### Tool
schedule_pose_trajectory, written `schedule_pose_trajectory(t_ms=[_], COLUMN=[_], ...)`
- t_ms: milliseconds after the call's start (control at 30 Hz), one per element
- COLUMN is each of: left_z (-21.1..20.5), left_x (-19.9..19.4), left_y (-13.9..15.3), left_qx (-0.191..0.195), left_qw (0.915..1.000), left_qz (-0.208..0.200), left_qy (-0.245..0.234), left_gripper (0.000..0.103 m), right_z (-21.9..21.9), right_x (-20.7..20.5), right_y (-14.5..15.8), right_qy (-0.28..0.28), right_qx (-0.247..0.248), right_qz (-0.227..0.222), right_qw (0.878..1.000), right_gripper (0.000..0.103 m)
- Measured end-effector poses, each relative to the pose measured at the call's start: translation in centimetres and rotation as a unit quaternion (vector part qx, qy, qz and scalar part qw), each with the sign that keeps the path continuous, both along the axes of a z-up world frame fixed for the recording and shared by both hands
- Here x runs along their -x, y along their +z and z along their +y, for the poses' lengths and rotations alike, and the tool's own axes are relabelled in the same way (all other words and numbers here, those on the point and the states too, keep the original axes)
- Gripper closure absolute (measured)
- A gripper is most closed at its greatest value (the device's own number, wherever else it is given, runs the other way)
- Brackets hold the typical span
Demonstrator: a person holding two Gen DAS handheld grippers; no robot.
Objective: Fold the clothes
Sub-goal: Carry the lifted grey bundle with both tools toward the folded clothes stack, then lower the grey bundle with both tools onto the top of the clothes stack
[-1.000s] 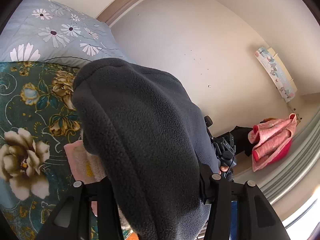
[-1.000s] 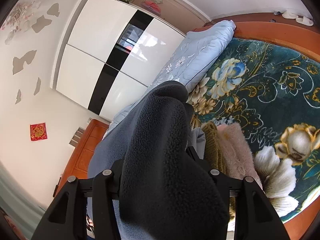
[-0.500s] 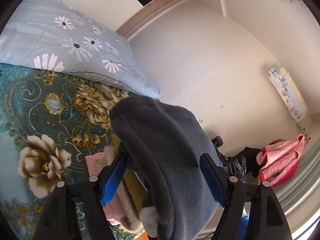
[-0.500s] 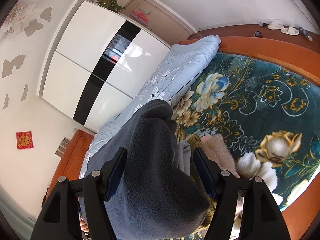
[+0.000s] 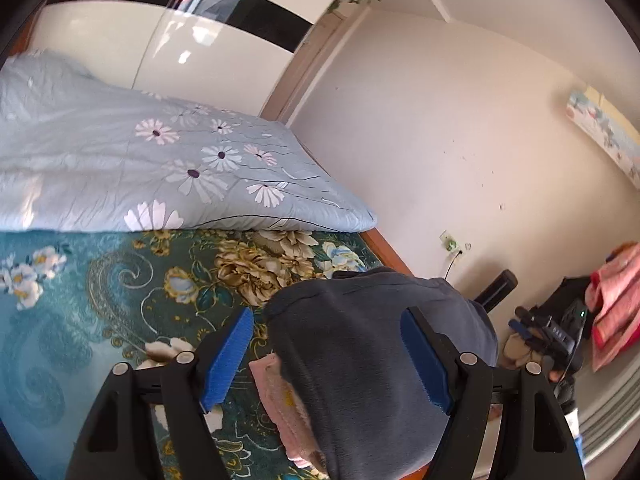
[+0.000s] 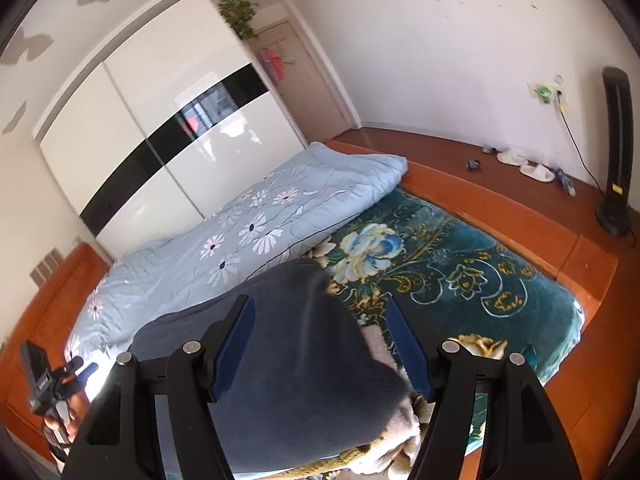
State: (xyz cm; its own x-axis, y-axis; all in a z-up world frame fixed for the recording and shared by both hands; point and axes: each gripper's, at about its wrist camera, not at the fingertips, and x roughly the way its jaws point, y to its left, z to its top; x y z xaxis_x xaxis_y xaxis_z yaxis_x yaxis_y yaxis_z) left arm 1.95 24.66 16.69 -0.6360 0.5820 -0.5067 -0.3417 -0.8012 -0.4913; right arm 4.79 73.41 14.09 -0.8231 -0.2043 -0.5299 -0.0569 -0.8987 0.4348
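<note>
The folded dark grey fleece (image 5: 372, 364) sits on the stack of folded clothes at the bed's (image 6: 500, 276) near edge, directly below and between both claws; left claw (image 5: 326, 360) and right claw (image 6: 320, 344) are released, equally near.

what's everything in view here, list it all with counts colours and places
fleece garment: 1, dark grey, folded on top of the stack at the bed's near edge
pink fluffy garment: 1, under the fleece
quilt: 1, pale blue with daisies, far side of the bed
bedspread: 1, teal floral
wardrobe: 1, white with a black band
slippers: 2, white, by the wall
left tool: open
right tool: open
</note>
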Motion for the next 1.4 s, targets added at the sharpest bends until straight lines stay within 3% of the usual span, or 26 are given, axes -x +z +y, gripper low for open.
schedule_pose_trajectory(t_ms=[133,300,500,667,967,1267,1400], left_z=[5.7,9.9,12.1,12.6,13.6,11.9,11.6], left_x=[0.0,0.2,1.3,2.1,2.7,1.4,-0.1], left_y=[0.9,0.3,-2.0,-3.6,-5.2,-3.2,-2.5], left_qx=[0.077,0.101,0.128,0.133,0.145,0.119,0.132], left_qw=[0.9959,0.9918,0.9882,0.9871,0.9845,0.9895,0.9887], left_qz=[0.012,0.003,-0.023,-0.04,-0.048,-0.044,-0.025], left_qy=[-0.046,-0.078,-0.081,-0.08,-0.086,-0.068,-0.067], left_gripper=[0.022,0.022,0.022,0.019,0.013,0.013,0.013], right_z=[-5.3,-10.1,-12.6,-12.9,-13.5,-14.5,-14.8], right_x=[1.9,3.4,4.7,5.1,5.9,4.3,2.7], right_y=[0.6,-0.5,-3.2,-4.0,-5.4,-3.2,-2.6], right_qy=[0.041,0.093,0.108,0.117,0.12,0.112,0.11], right_qx=[-0.062,-0.1,-0.16,-0.161,-0.169,-0.182,-0.191], right_qz=[-0.032,-0.051,-0.085,-0.083,-0.102,-0.077,-0.071], right_qw=[0.997,0.989,0.977,0.977,0.973,0.974,0.973], right_gripper=[0.033,0.033,0.032,0.022,0.02,0.02,0.02])
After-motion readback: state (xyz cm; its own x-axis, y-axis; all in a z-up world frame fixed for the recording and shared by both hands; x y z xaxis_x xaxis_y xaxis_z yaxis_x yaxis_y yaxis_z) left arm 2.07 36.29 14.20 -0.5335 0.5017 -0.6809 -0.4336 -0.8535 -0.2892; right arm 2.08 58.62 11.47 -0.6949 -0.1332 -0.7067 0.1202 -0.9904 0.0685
